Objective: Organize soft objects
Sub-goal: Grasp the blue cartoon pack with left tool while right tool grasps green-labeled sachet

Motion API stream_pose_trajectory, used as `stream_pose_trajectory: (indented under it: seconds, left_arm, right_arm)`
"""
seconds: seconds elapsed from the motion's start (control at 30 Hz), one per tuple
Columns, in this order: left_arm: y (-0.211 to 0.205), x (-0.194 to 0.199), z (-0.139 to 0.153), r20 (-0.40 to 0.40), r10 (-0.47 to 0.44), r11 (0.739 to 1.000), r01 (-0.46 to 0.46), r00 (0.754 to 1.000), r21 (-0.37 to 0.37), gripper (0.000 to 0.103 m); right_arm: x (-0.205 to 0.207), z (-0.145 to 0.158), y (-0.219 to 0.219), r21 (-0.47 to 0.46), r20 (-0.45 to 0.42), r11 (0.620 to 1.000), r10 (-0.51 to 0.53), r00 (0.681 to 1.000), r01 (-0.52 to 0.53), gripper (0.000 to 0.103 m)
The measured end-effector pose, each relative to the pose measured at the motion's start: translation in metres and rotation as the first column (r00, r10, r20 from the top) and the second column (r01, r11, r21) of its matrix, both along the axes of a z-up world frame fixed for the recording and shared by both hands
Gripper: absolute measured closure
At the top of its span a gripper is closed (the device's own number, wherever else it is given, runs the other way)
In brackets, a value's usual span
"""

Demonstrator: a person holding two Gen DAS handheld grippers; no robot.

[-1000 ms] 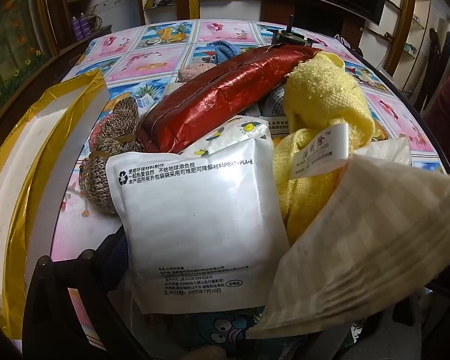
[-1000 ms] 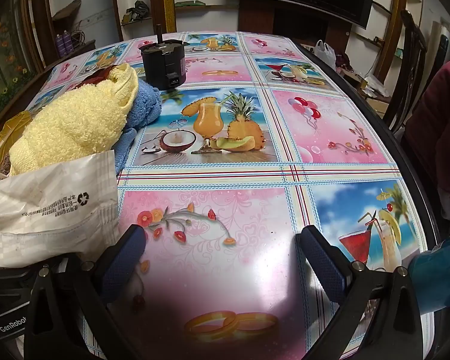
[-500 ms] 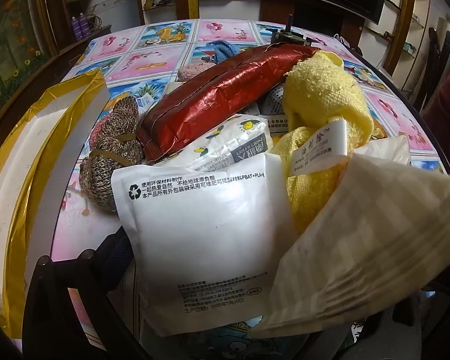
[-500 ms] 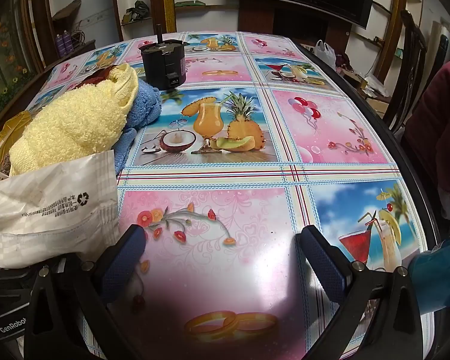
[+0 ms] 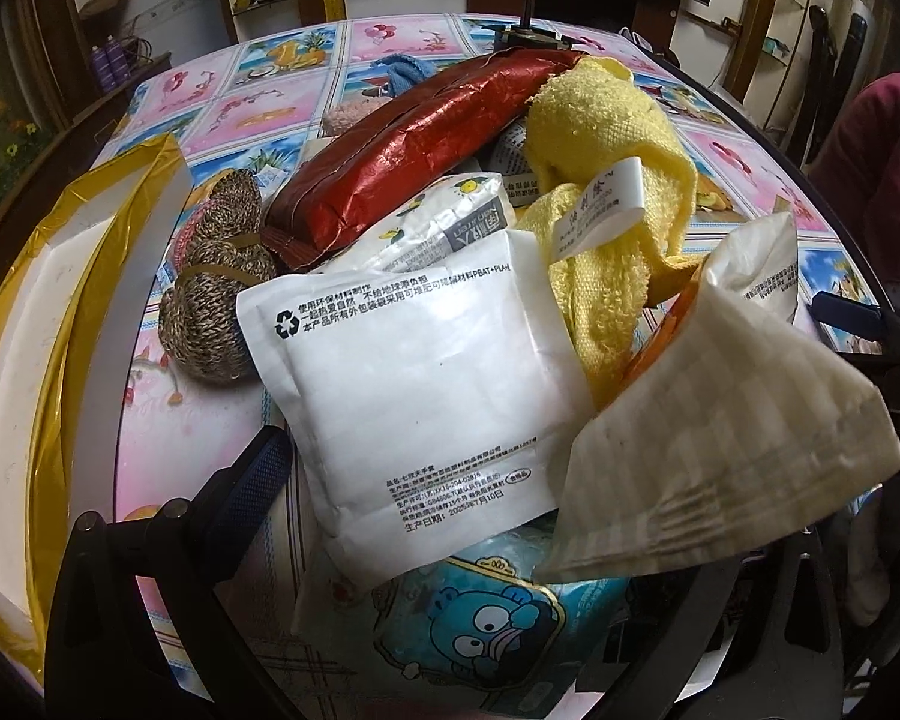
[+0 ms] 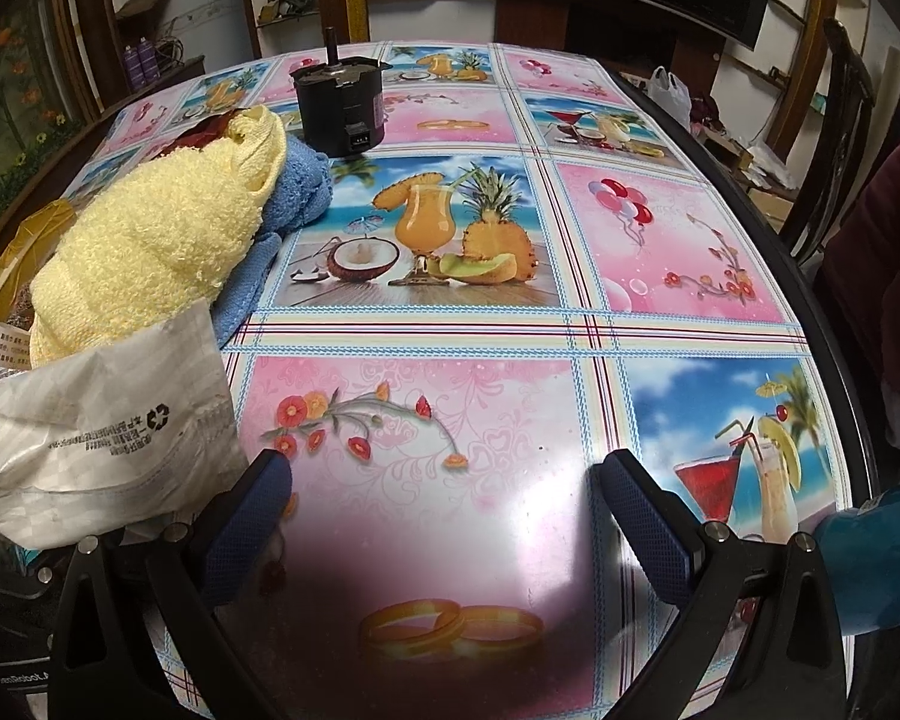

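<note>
In the left wrist view a heap of soft things fills the middle: a white printed pouch [image 5: 414, 384], a red foil pack [image 5: 414, 132], a yellow towel [image 5: 606, 138], brown knitted balls [image 5: 216, 282], a cream striped bag [image 5: 732, 426] and a blue cartoon pack [image 5: 486, 618]. My left gripper [image 5: 450, 540] is open; its left finger [image 5: 240, 498] shows beside the white pouch, its right finger is hidden under the bags. My right gripper [image 6: 444, 516] is open and empty over the tablecloth. The yellow towel [image 6: 156, 240] and a blue cloth [image 6: 294, 192] lie to its left.
A gold-edged white box [image 5: 42, 324] stands open at the left of the pile. A black motor-like device [image 6: 342, 102] stands at the far middle of the table [image 6: 660, 252]. A white crumpled bag [image 6: 102, 420] lies by my right gripper's left finger. Chairs stand at the right.
The left gripper has drawn back a little and the white pouch sits further up in its view, uncovering the blue cartoon pack below it. The right gripper has not moved.
</note>
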State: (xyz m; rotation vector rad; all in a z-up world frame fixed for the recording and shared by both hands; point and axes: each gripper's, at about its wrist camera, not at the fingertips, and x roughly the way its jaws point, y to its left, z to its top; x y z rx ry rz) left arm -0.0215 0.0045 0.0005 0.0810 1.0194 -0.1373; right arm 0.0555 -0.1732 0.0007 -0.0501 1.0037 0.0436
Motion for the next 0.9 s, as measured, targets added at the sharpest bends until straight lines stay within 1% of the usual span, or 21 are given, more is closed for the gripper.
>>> stream_pose_trajectory:
  seconds: [0.1, 0.13, 0.17, 0.2, 0.23, 0.27, 0.3, 0.33, 0.4, 0.43, 0.47, 0.5, 0.53, 0.57, 0.6, 0.63, 0.67, 0.77, 0.83, 0.9]
  left_arm:
    - [0.000, -0.007, 0.001, -0.017, -0.052, 0.999, 0.052, 0.998, -0.010, 0.000]
    - [0.004, -0.011, 0.002, -0.022, -0.053, 0.998, 0.052, 0.998, -0.031, 0.001]
    - [0.011, -0.015, 0.007, -0.021, -0.050, 0.995, 0.048, 0.999, -0.084, 0.006]
    - [0.020, -0.020, 0.013, -0.013, -0.049, 0.987, 0.046, 0.999, -0.152, 0.007]
    - [0.029, -0.026, 0.022, 0.017, -0.039, 0.979, 0.042, 0.999, -0.198, 0.007]
    - [0.037, -0.035, 0.035, 0.074, -0.019, 0.976, 0.034, 0.997, -0.213, 0.007]
    - [0.045, -0.045, 0.049, 0.147, 0.005, 0.978, 0.026, 0.989, -0.209, 0.007]
    - [0.053, -0.056, 0.064, 0.224, 0.030, 0.980, 0.016, 0.974, -0.199, 0.007]
    - [0.071, -0.079, 0.091, 0.362, 0.091, 0.981, -0.021, 0.928, -0.193, 0.007]
    - [0.079, -0.088, 0.100, 0.414, 0.119, 0.980, -0.039, 0.903, -0.196, 0.005]
    - [0.087, -0.090, 0.105, 0.443, 0.138, 0.979, -0.055, 0.886, -0.196, 0.000]
    - [0.092, -0.090, 0.105, 0.449, 0.146, 0.978, -0.060, 0.882, -0.200, 0.000]
    - [0.096, -0.084, 0.100, 0.408, 0.149, 0.979, -0.076, 0.901, -0.191, 0.000]
    - [0.099, -0.072, 0.090, 0.323, 0.161, 0.980, -0.112, 0.933, -0.166, 0.000]
    - [0.101, -0.064, 0.080, 0.244, 0.171, 0.978, -0.134, 0.955, -0.162, 0.000]
    - [0.103, -0.061, 0.071, 0.203, 0.169, 0.973, -0.131, 0.965, -0.188, 0.000]
    - [0.103, -0.060, 0.064, 0.184, 0.161, 0.971, -0.122, 0.970, -0.208, 0.000]
    - [0.091, -0.063, 0.053, 0.167, 0.120, 0.979, -0.089, 0.979, -0.182, 0.000]
    - [0.084, -0.062, 0.050, 0.157, 0.084, 0.981, -0.054, 0.984, -0.185, 0.000]
    - [0.080, -0.063, 0.047, 0.151, 0.059, 0.980, -0.029, 0.987, -0.195, 0.000]
  right_arm:
    - [-0.007, 0.000, 0.005, -0.002, -0.008, 0.999, 0.038, 0.999, -0.038, 0.000]
    - [-0.009, 0.000, 0.005, -0.001, -0.004, 0.999, 0.047, 0.999, -0.047, 0.000]
    - [-0.011, -0.001, 0.005, 0.001, 0.001, 0.999, 0.050, 0.999, -0.050, 0.000]
    - [-0.012, -0.001, 0.005, 0.001, 0.006, 0.999, 0.052, 0.999, -0.052, 0.000]
    - [-0.014, -0.001, 0.005, 0.002, 0.011, 0.999, 0.052, 0.999, -0.052, 0.000]
    - [-0.015, -0.001, 0.005, 0.003, 0.013, 0.999, 0.052, 0.999, -0.052, 0.000]
    - [-0.016, -0.001, 0.005, 0.003, 0.015, 0.999, 0.052, 0.999, -0.052, 0.000]
    - [-0.016, -0.001, 0.005, 0.004, 0.016, 0.999, 0.052, 0.999, -0.052, 0.000]
    - [-0.015, -0.001, 0.005, 0.004, 0.017, 0.999, 0.051, 0.999, -0.051, 0.000]
    - [-0.015, -0.001, 0.005, 0.004, 0.018, 0.999, 0.050, 0.999, -0.050, 0.000]
    - [-0.016, -0.001, 0.004, 0.005, 0.019, 0.999, 0.050, 0.999, -0.050, 0.000]
    - [-0.016, -0.001, 0.004, 0.005, 0.020, 0.999, 0.049, 0.999, -0.049, 0.000]
    - [-0.016, -0.001, 0.005, 0.005, 0.020, 0.999, 0.048, 0.999, -0.048, 0.000]
    - [-0.017, -0.001, 0.005, 0.005, 0.020, 0.999, 0.046, 0.999, -0.046, 0.000]
    - [-0.017, -0.001, 0.005, 0.004, 0.019, 0.999, 0.044, 0.999, -0.044, 0.000]
    - [-0.017, -0.001, 0.005, 0.004, 0.017, 0.999, 0.042, 0.999, -0.042, 0.000]
    - [-0.017, -0.001, 0.005, 0.004, 0.014, 0.999, 0.042, 0.999, -0.042, 0.000]
    - [-0.017, -0.001, 0.005, 0.001, 0.003, 0.997, 0.075, 0.997, -0.075, 0.000]
    - [-0.017, 0.000, 0.003, 0.004, -0.019, 0.995, 0.102, 0.995, -0.102, 0.000]
    - [-0.025, 0.001, -0.001, 0.018, -0.033, 0.995, 0.101, 0.994, -0.100, 0.001]
